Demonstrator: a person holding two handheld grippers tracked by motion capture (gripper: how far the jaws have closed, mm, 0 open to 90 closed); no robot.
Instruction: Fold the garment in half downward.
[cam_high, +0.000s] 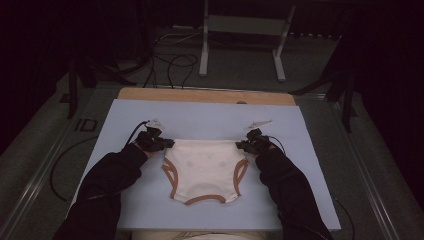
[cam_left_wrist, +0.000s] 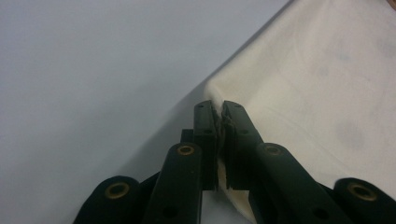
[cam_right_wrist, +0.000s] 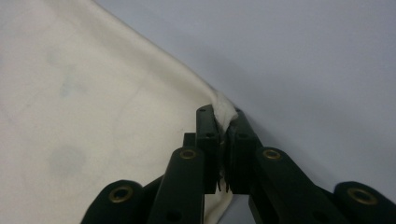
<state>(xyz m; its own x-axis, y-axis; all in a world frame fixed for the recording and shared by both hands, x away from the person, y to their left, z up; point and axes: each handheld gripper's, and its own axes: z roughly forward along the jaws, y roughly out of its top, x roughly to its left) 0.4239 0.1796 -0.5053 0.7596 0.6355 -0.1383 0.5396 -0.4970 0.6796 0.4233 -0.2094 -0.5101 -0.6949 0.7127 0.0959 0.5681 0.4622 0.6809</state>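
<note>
The left hand-held gripper (cam_left_wrist: 220, 109) and right hand-held gripper (cam_right_wrist: 223, 114) are each pinching a waistband corner of the cream underpants (cam_high: 205, 167). Light and limp, the fabric is likely sagging wherever unsupported; corners are giving the surest hold.

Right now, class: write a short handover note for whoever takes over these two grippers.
Left gripper: shut on the waist corner of the cream briefs.
Right gripper: shut on the opposite waist corner.
The briefs lie flat on the blue mat, waistband away from the person, brown-trimmed leg openings nearer.
Done: both corners gripped, garment spread.
Left: probably the fold; none shows yet.
</note>
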